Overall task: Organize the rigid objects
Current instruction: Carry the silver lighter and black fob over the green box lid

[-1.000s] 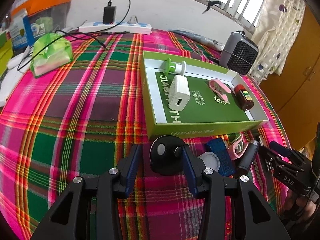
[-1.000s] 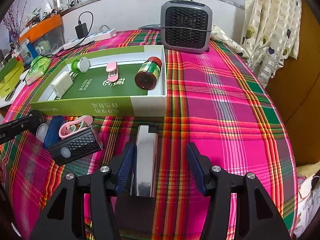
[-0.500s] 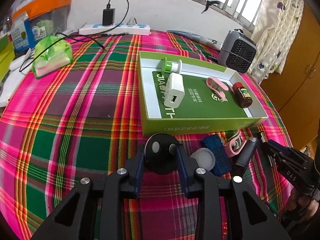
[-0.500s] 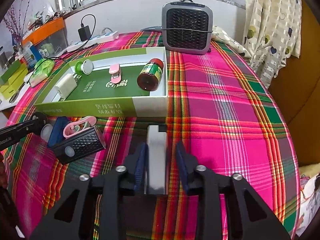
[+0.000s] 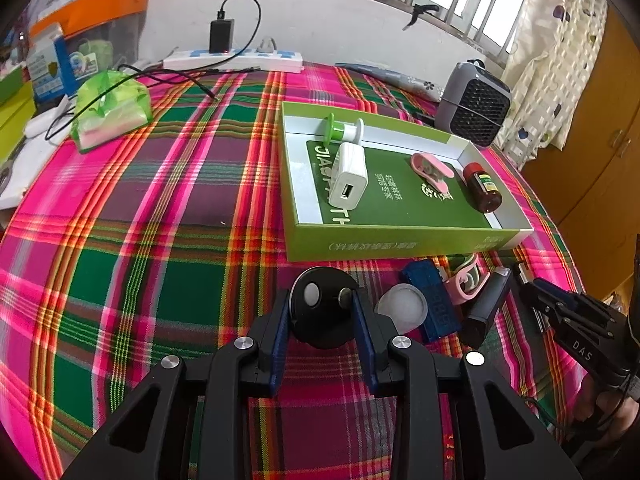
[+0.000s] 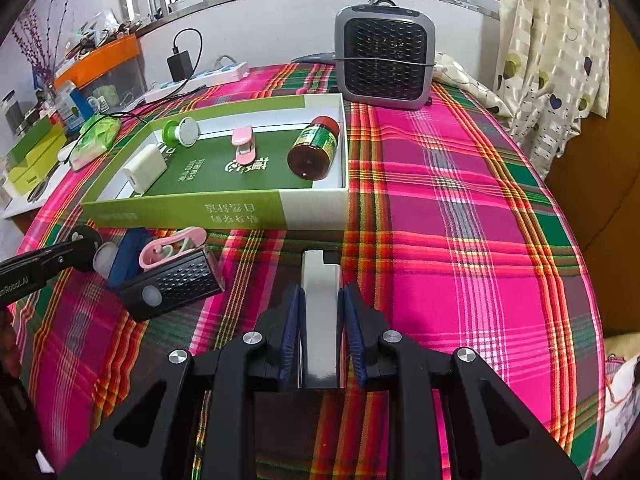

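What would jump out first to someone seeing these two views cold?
Probably the loud pink-and-green plaid tablecloth, with the green tray at its middle holding a white charger, a pink clip and a brown bottle. Next, each tool is shut on something in front of the tray: the left tool on a black disc, the right tool on a silver bar.

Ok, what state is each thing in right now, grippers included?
left gripper: shut on the black round disc
right gripper: shut on the silver metal bar
green box: open, no lid
brown bottle: lying on its side in the box, red cap on
white charger: lying in the box, unplugged
black charger: plugged into the power strip
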A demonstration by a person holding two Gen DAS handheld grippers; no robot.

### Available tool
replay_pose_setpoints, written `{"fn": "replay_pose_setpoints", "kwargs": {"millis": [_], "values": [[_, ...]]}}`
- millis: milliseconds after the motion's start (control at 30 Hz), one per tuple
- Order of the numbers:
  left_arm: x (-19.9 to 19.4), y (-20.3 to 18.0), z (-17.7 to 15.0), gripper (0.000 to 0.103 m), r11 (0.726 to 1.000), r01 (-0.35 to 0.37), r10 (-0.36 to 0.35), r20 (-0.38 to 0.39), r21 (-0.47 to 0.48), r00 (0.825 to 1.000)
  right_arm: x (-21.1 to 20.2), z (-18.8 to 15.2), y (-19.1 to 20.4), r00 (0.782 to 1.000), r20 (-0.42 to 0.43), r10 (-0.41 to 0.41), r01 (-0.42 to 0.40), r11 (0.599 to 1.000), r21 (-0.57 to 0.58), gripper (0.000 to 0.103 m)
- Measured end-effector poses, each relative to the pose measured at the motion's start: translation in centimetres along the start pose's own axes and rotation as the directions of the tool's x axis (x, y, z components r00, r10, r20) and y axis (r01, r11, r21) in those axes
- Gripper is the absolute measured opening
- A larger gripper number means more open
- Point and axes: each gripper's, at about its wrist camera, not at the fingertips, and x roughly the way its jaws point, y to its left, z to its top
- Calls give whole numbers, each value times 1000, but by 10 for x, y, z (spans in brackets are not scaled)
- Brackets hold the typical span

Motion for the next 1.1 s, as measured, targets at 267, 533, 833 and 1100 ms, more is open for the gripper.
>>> {"fn": "replay_pose_setpoints", "kwargs": {"millis": [267,533,833,1100], "values": [[-2,-2,0,29,1000,5,-5,9,7,1000,-1,0,1,1000,2,6,-6,1000,-4,25],[-12,-1,0,29,1000,7,-7,31,5,999,-9,0,0,999,27,20,-20,1000,-7,25],[-27,-6,6,29,1000,20,-22,65,21,998,-15,4,3,999,41,36,-35,999,-19,25],[-33,-16,24,29,998,26,-31,87,56,996,-24,22,2,997,64,42,-39,998,-47,25]]}}
